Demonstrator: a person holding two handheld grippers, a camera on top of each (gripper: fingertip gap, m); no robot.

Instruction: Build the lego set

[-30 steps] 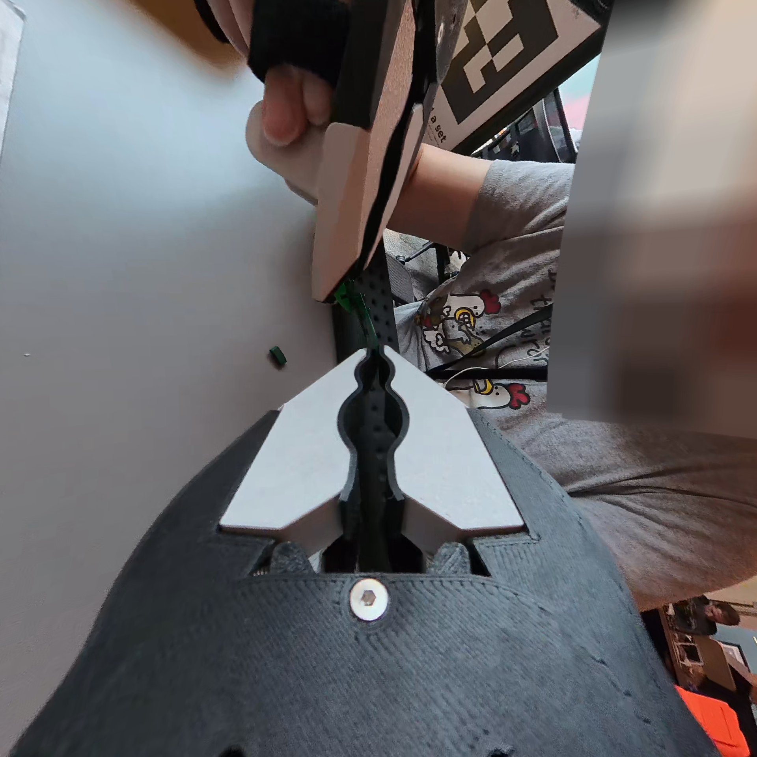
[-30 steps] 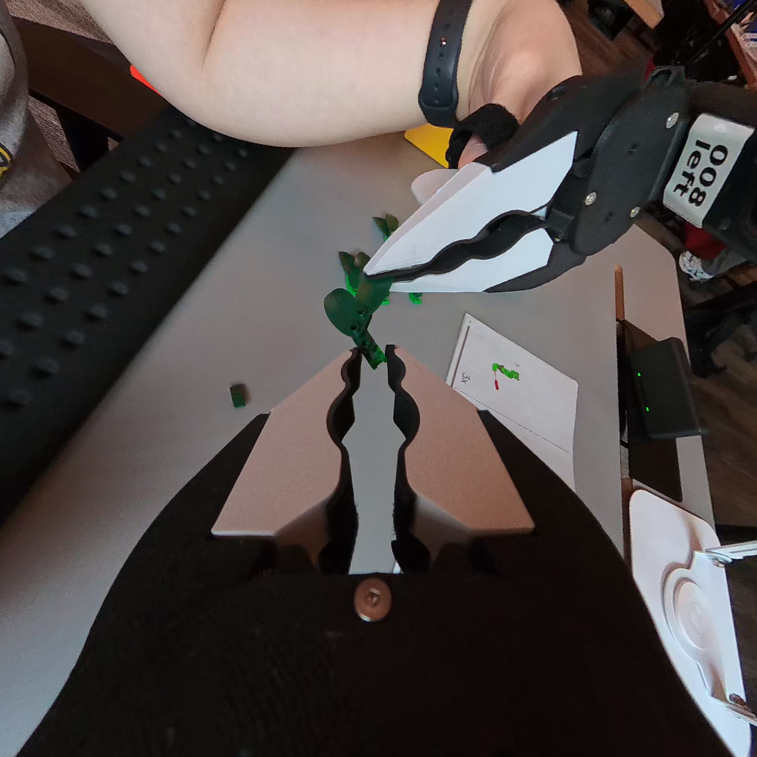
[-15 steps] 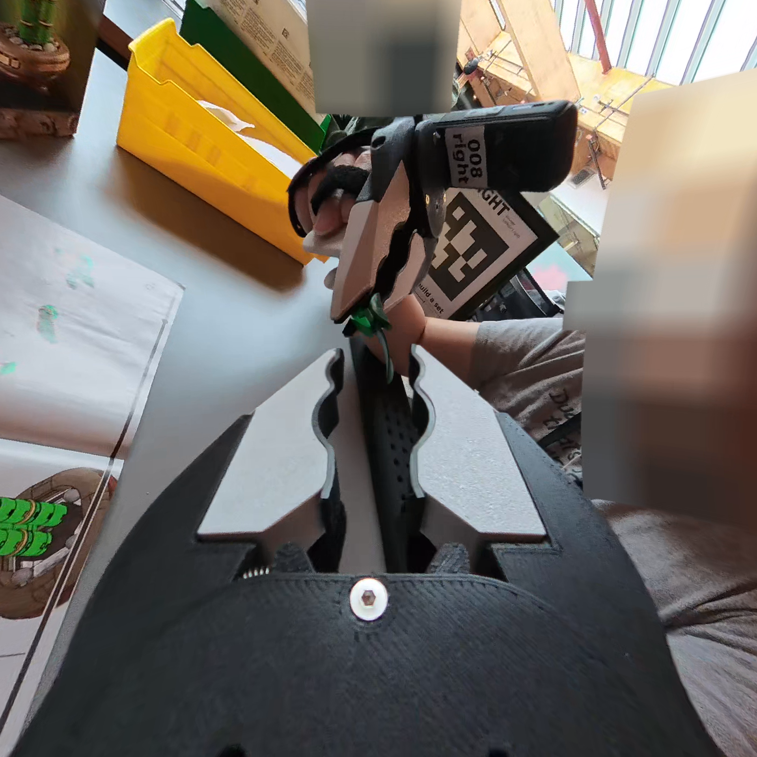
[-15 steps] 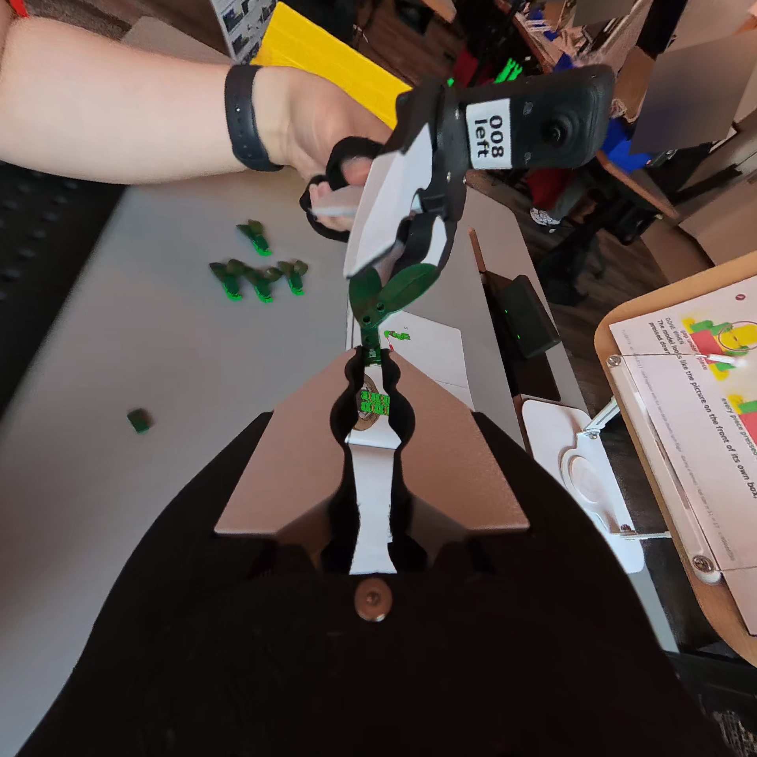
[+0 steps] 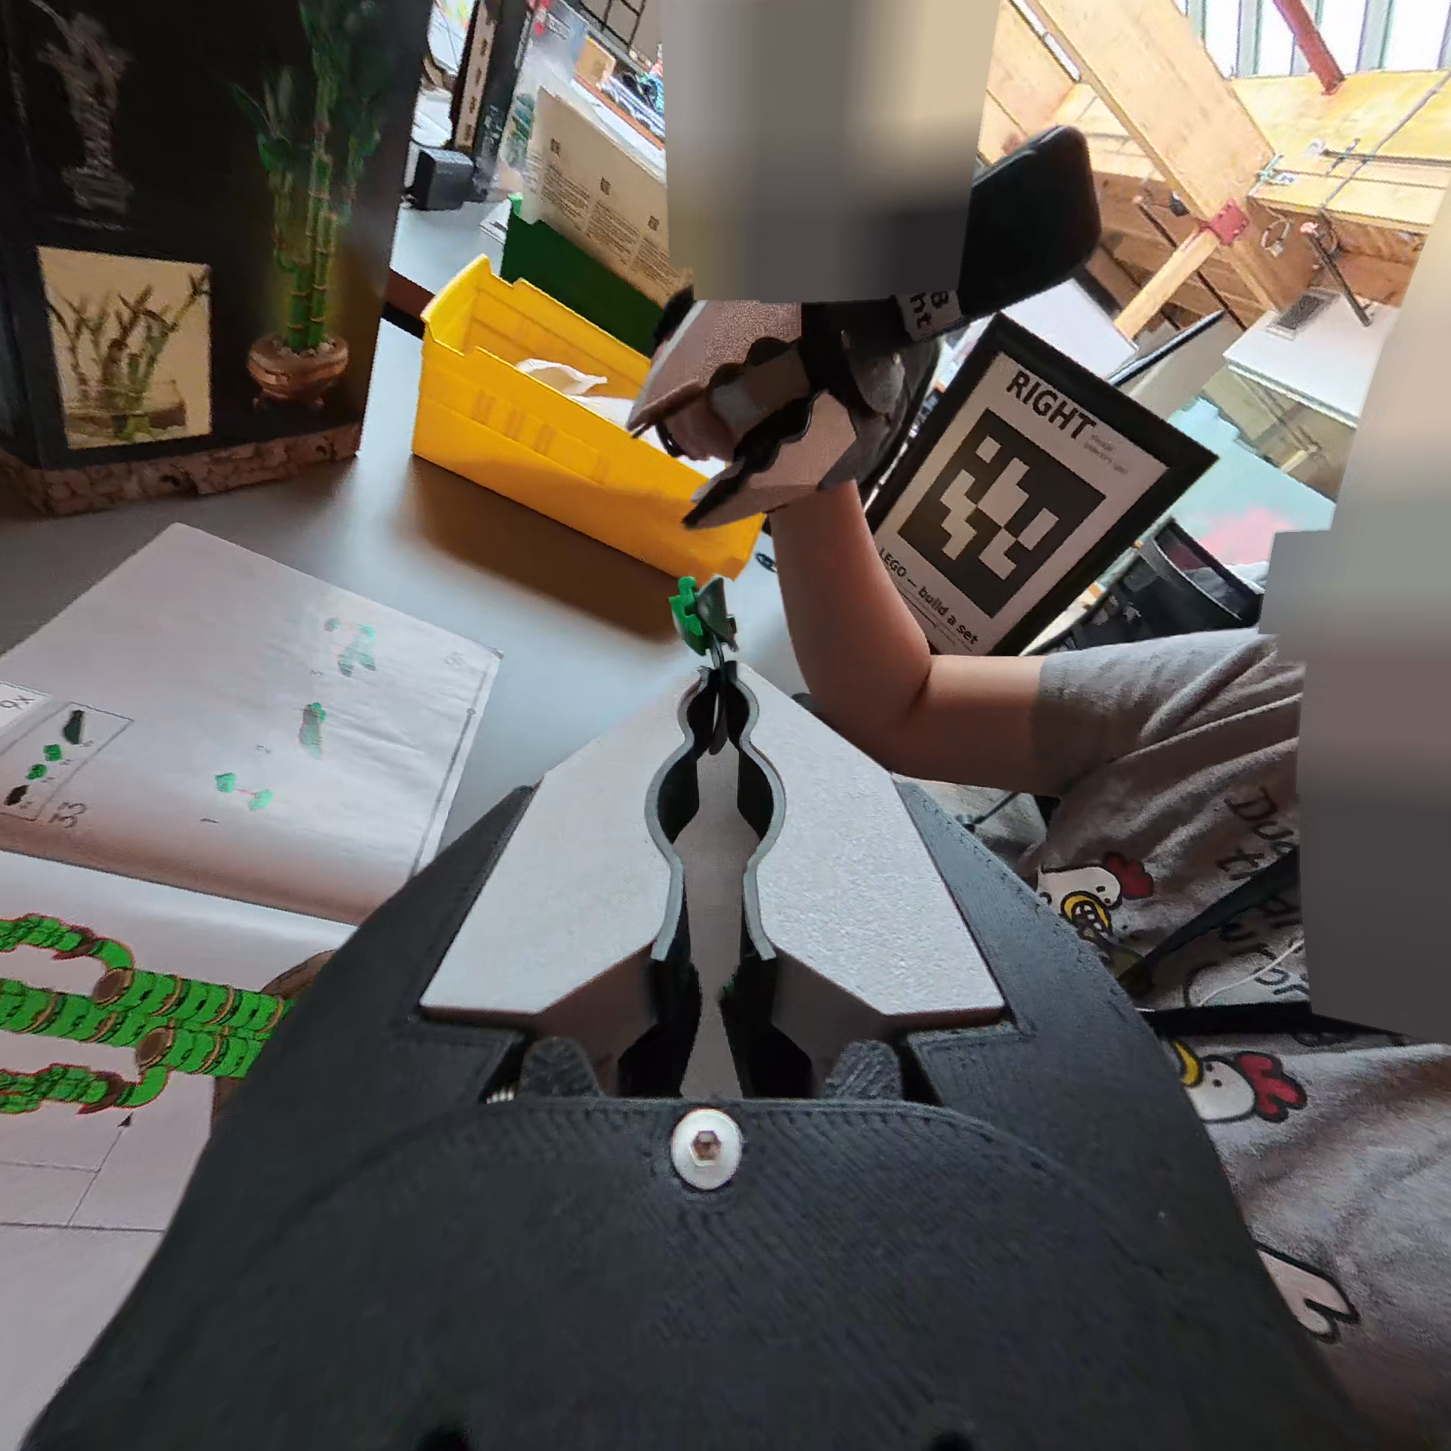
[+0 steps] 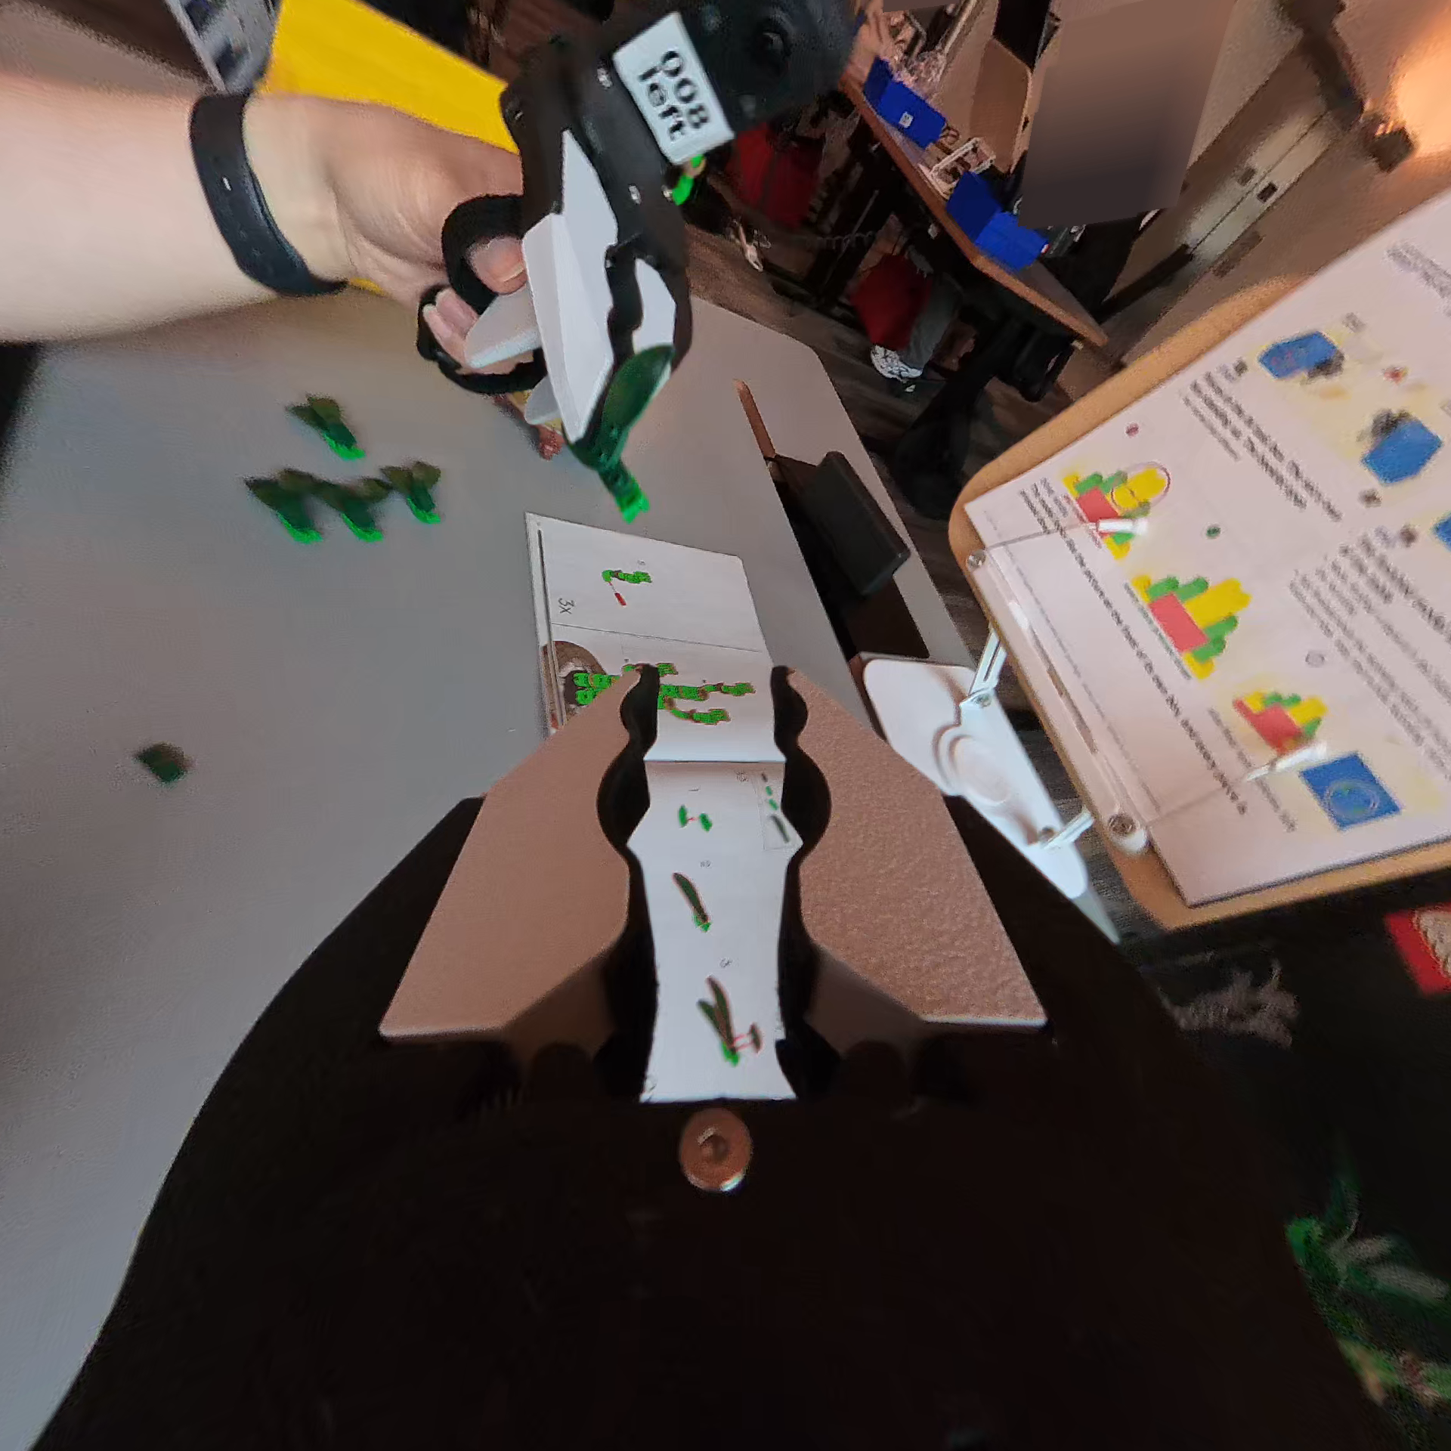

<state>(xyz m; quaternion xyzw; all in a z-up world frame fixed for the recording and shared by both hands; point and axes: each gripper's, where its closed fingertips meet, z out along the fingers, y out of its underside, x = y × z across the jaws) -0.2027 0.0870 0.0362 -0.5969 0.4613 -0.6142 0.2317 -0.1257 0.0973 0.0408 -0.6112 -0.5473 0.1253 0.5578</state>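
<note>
My left gripper (image 5: 718, 681) is shut on the thin stem end of a small green leaf piece (image 5: 701, 616), which sticks up past the fingertips above the grey table (image 5: 487, 565). The right wrist view shows the same gripper from outside, with the dark green leaf (image 6: 624, 416) pinched at its tips and the bright green end hanging down. My right gripper (image 6: 710, 683) is open and empty, over the open instruction booklet (image 6: 652, 597). It also shows in the left wrist view (image 5: 663, 471), jaws apart, near the yellow bin.
A yellow bin (image 5: 550, 440) and the set's dark box (image 5: 196, 235) stand at the back. Several finished green leaf pieces (image 6: 345, 487) and a small dark green part (image 6: 163, 762) lie on the table. A board with printed sheets (image 6: 1217, 589) stands at the right.
The leaf piece passed from right to left: half a second ago the right gripper held it between my left's open fingers. Now the left is shut on it, the right has opened and drawn away.
</note>
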